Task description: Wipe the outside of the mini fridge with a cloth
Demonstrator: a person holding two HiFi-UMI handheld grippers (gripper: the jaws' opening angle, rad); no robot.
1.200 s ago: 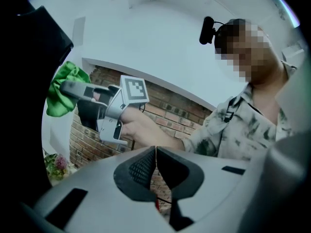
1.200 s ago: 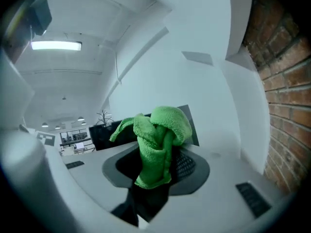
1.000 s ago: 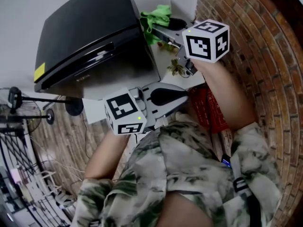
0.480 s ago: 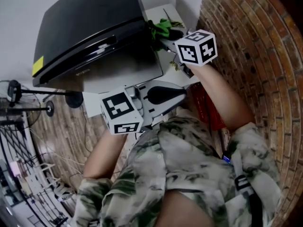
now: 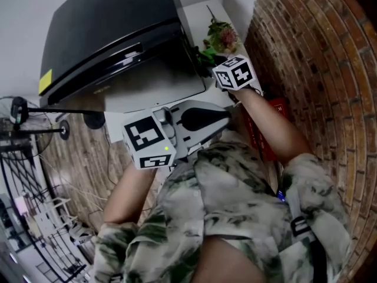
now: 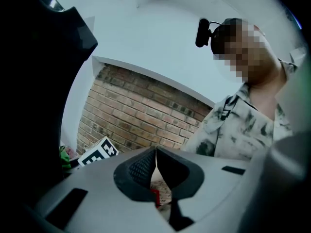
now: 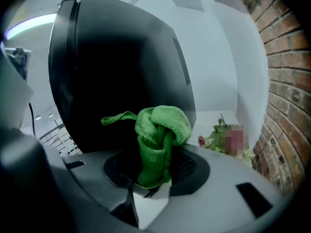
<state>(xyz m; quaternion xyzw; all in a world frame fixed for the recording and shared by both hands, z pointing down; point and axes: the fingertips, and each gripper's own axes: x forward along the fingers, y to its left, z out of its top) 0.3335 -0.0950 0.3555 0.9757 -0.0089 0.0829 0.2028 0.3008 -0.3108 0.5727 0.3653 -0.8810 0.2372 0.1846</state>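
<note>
Right gripper (image 7: 156,165) clenched on bunched green cloth (image 7: 160,130), cloth sticking up past jaw tips. Cloth right against dark side wall of black mini fridge (image 7: 112,67); contact unclear. Left gripper (image 6: 155,165) jaws pressed together, nothing between, held low near torso, apart from fridge. Fridge on white shelf (image 5: 197,16); flowers (image 5: 222,37) beside fridge, brick wall (image 5: 306,40) at right.

"What's the person got on?"
"A short-sleeved shirt (image 5: 235,199), pale with grey-green blotches, and a dark strap (image 5: 306,240) over one shoulder."
"And the tools?"
"The left gripper (image 6: 156,154) and right gripper (image 7: 154,164) are pale grey shells with black ribbed pads. The left cube (image 5: 148,141) and right cube (image 5: 235,73) are white with black square markers."
</note>
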